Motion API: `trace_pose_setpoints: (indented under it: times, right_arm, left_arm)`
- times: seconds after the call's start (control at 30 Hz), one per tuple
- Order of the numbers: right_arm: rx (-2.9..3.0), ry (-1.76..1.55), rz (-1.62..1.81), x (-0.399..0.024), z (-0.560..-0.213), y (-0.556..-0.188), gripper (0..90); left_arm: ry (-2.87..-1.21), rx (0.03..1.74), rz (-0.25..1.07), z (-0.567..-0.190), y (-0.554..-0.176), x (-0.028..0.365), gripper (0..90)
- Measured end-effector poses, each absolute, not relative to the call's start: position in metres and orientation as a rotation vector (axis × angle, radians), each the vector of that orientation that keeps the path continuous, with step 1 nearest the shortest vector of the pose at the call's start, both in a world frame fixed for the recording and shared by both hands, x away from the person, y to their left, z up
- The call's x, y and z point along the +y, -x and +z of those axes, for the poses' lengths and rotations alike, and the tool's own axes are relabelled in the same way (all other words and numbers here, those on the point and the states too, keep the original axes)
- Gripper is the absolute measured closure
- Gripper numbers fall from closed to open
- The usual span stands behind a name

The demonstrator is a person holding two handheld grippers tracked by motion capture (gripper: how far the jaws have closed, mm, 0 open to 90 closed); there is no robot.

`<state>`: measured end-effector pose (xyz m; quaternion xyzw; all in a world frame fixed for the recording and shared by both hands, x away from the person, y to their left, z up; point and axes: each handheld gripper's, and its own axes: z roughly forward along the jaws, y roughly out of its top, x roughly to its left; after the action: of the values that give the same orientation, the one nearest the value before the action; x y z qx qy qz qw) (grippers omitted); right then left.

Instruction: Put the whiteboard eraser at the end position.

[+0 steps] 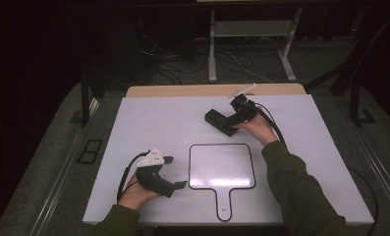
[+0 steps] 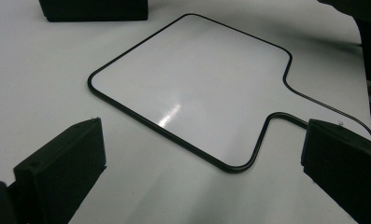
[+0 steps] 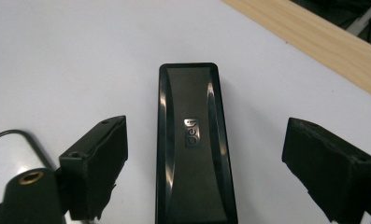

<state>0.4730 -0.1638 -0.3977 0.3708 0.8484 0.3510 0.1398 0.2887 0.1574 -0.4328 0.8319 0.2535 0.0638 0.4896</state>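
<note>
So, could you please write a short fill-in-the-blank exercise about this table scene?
1. The black eraser lies between the right gripper's jaws, which are ____.
2. The small whiteboard with a handle has a ____ rim.
3. The left gripper holds ____.
4. The eraser rests on the ____ table.

Missing words: open; black; nothing; white

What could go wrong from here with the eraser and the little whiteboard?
1. The right gripper stands open astride the black eraser, pads clear of its sides; closing off-centre might twist or push it toward the table's far wooden edge.
2. The eraser lies apart from the small whiteboard; a loose grip might drop it on the way.
3. The left gripper is open beside the whiteboard; unsteadied, the board may slide under wiping.
</note>
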Motion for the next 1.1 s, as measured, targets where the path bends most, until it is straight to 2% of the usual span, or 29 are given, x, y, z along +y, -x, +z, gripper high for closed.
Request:
trace_pose_setpoints:
  times: [1.1]
  right_arm:
    - [2.415,-1.006,1.292,-0.218,-0.392,-0.382,13.1]
  left_arm:
    - [-2.023,0.642,0.179,-0.433,-0.281,0.172,0.0]
